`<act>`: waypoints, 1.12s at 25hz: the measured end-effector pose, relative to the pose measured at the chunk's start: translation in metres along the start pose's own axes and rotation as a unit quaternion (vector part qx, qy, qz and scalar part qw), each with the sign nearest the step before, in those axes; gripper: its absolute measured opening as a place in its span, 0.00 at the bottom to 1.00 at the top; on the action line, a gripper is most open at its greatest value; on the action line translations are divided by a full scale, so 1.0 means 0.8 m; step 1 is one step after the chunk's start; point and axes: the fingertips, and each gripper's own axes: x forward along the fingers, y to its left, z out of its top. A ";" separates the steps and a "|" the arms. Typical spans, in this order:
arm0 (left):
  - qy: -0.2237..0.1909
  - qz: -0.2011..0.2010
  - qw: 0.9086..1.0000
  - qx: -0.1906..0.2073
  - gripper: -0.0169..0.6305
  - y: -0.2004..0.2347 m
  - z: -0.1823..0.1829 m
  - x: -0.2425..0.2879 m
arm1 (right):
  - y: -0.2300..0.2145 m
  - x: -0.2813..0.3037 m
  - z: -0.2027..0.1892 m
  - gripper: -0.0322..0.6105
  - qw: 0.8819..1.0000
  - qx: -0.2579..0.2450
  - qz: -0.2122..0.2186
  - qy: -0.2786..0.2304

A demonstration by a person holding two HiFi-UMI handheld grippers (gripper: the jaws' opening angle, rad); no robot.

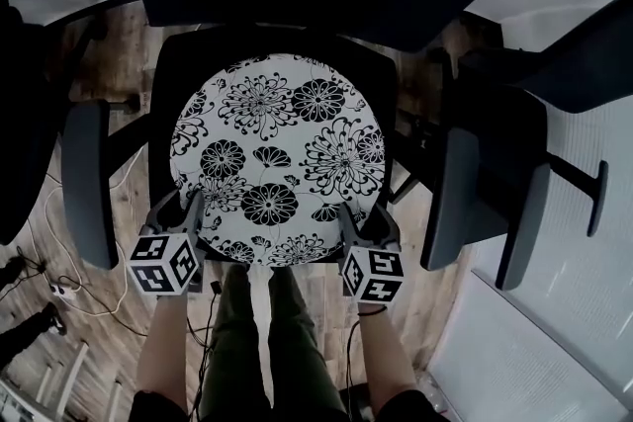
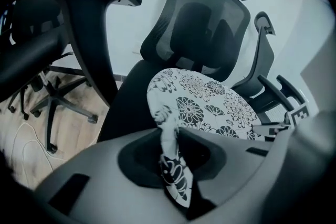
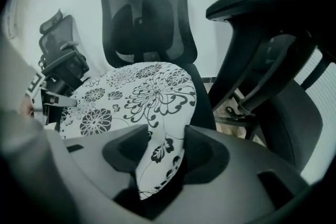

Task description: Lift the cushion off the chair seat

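A round white cushion (image 1: 277,153) with black flower print lies on the black seat (image 1: 166,84) of an office chair. My left gripper (image 1: 179,209) is at the cushion's near left rim; in the left gripper view the left gripper (image 2: 170,150) is shut on that rim, and the cushion (image 2: 210,102) is squeezed thin and puckered between the jaws. My right gripper (image 1: 366,222) is at the near right rim. In the right gripper view the cushion (image 3: 142,92) reaches in between the jaws of the right gripper (image 3: 157,150) at full thickness, not pinched.
The chair's grey armrests (image 1: 84,178) (image 1: 460,198) flank the seat just outside each gripper. The mesh backrest (image 2: 205,29) rises behind it. Another black chair (image 1: 564,64) stands close on the right. Cables (image 1: 59,290) lie on the wooden floor at left. The person's legs (image 1: 257,341) stand below the seat.
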 end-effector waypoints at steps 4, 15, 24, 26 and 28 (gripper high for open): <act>-0.005 -0.016 1.000 0.016 0.08 -0.007 0.005 -0.004 | 0.006 -0.008 0.012 0.12 1.000 -0.026 0.007 -0.013; -0.024 -0.019 0.999 0.032 0.07 -0.020 0.021 -0.026 | 0.012 -0.035 0.036 0.11 0.998 -0.035 0.004 -0.044; -0.047 -0.030 0.998 0.036 0.07 -0.017 0.024 -0.027 | 0.014 -0.038 0.039 0.10 0.998 -0.041 -0.008 -0.057; -0.038 -0.035 0.998 0.031 0.07 -0.014 0.021 -0.016 | 0.014 -0.033 0.038 0.10 0.998 -0.039 -0.014 -0.047; -0.025 -0.038 0.999 0.025 0.07 -0.011 0.023 -0.012 | 0.015 -0.030 0.040 0.10 0.999 -0.035 -0.017 -0.033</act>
